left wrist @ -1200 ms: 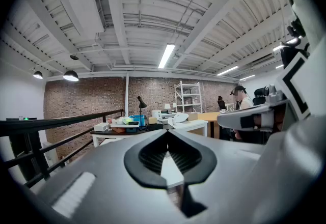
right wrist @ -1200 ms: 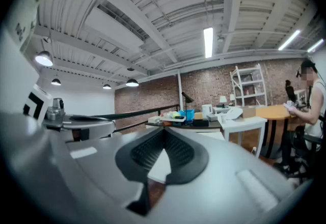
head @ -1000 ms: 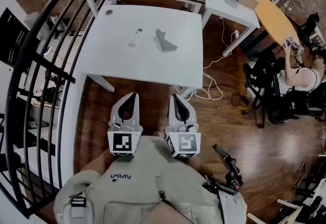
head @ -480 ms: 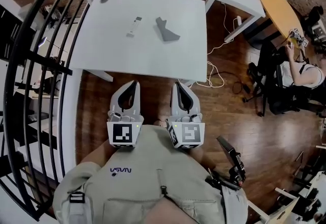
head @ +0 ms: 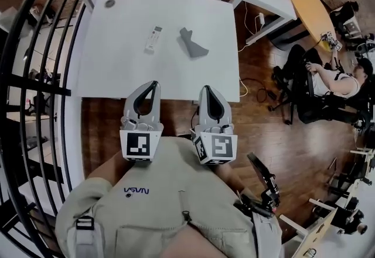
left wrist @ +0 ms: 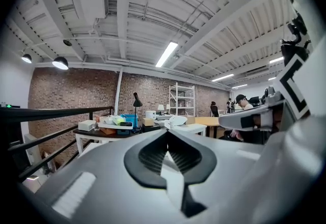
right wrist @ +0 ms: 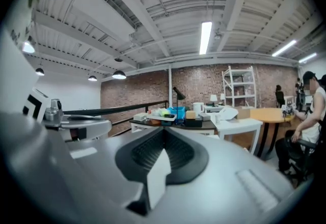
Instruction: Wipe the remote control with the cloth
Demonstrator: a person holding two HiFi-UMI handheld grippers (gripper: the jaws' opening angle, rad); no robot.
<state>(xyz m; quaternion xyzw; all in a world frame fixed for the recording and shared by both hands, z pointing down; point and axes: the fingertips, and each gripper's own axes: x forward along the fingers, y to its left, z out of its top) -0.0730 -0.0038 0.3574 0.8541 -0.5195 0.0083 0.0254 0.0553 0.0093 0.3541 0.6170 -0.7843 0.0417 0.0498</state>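
The left gripper and right gripper are hanging clenched and empty below the white table, which is holding the remote control and grey cloth. A black railing is curving down the left.

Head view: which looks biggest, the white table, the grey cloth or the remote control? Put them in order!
1. white table: by far the biggest.
2. grey cloth: much smaller, lying on the table.
3. remote control: smallest. It looks about as long as the cloth, but it is thin and covers less.

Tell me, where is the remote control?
In the head view, the remote control lies on the white table, just left of the grey cloth.
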